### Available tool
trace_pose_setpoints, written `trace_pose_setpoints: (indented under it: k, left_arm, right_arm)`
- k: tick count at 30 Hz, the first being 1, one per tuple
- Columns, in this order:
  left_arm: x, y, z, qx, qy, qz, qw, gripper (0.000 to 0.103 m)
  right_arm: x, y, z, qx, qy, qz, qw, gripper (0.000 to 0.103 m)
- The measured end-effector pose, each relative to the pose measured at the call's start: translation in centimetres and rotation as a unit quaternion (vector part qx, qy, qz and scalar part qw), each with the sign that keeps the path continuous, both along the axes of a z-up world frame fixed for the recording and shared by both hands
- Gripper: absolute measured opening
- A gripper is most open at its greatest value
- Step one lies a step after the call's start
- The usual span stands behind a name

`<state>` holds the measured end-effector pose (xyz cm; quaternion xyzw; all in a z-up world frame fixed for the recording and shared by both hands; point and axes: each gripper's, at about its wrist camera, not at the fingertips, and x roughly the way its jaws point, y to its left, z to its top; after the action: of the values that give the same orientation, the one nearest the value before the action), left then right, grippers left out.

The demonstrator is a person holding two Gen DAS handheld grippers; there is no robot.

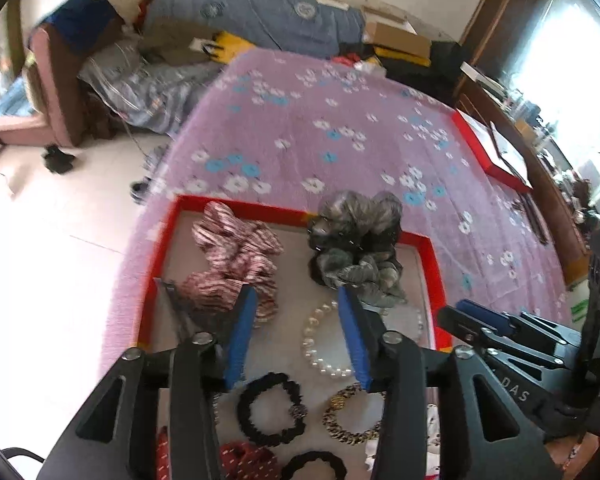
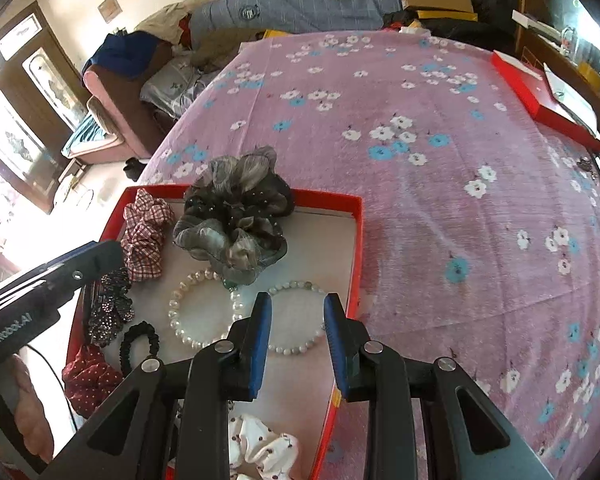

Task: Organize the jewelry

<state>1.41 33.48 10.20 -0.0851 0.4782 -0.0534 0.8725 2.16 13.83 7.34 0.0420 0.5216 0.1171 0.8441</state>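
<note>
A red-walled tray (image 1: 236,205) (image 2: 356,248) lies on the bed and holds hair ties and bracelets. In it are a grey scrunchie (image 1: 356,240) (image 2: 236,220), a red checked scrunchie (image 1: 236,256) (image 2: 144,236), a white pearl bracelet (image 1: 320,344) (image 2: 192,312), a pale bead bracelet (image 2: 300,316), black hair ties (image 1: 272,408) and a leopard tie (image 1: 352,416). My left gripper (image 1: 298,304) is open and empty above the tray. My right gripper (image 2: 298,304) is open and empty over the pale bracelet.
The tray sits at the near left corner of a pink flowered bedspread (image 2: 440,160). A second red box (image 2: 540,104) lies at the bed's far right edge. A sofa and bedding (image 1: 80,92) stand beyond the bed on the left.
</note>
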Motion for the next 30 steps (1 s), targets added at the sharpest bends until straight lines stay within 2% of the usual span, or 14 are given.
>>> trace_pose_setpoints:
  k: [4, 7, 10, 12, 15, 17, 19, 25, 26, 27, 30]
  left_arm:
    - [-2.1, 0.1, 2.4, 0.053, -0.039, 0.038, 0.9971, 0.054]
    - [-4.0, 0.3, 4.3, 0.083, -0.069, 0.074, 0.9914, 0.062]
    - [-6.3, 0.1, 6.7, 0.107, -0.102, 0.120, 0.9817, 0.069]
    - [-7.8, -0.6, 8.2, 0.129, -0.129, 0.147, 0.9722, 0.080]
    - [-10.4, -2.2, 10.4, 0.176, -0.182, 0.190, 0.9485, 0.093]
    - [-12.1, -3.6, 11.7, 0.205, -0.219, 0.213, 0.9299, 0.097]
    - [-13.5, -4.8, 12.8, 0.220, -0.237, 0.228, 0.9184, 0.098]
    - [-16.7, -8.0, 15.3, 0.226, -0.262, 0.251, 0.9042, 0.103]
    - [-17.1, -8.4, 15.5, 0.225, -0.263, 0.256, 0.9024, 0.103]
    - [-17.6, -8.7, 15.6, 0.223, -0.265, 0.259, 0.9015, 0.103]
    - [-18.9, -9.7, 15.8, 0.208, -0.263, 0.262, 0.9050, 0.103]
  right_arm:
    - [-0.4, -0.7, 0.6, 0.015, -0.008, -0.002, 1.000, 0.031]
    - [-0.7, -1.1, 1.1, 0.022, -0.013, 0.008, 1.000, 0.031]
    - [-1.3, -1.8, 1.6, 0.027, -0.021, 0.020, 0.999, 0.034]
    - [-2.0, -2.5, 2.1, 0.032, -0.026, 0.028, 0.999, 0.042]
    - [-3.2, -3.3, 2.9, 0.037, -0.038, 0.043, 0.998, 0.044]
    - [-4.0, -3.6, 3.2, 0.038, -0.044, 0.056, 0.997, 0.045]
    - [-5.0, -4.0, 3.5, 0.043, -0.047, 0.068, 0.996, 0.047]
    - [-7.4, -5.5, 3.8, 0.039, -0.061, 0.092, 0.993, 0.048]
    - [-7.8, -5.8, 3.9, 0.039, -0.064, 0.093, 0.993, 0.051]
    - [-8.0, -6.1, 4.0, 0.039, -0.065, 0.094, 0.993, 0.056]
    - [-8.7, -7.0, 3.9, 0.040, -0.070, 0.092, 0.992, 0.060]
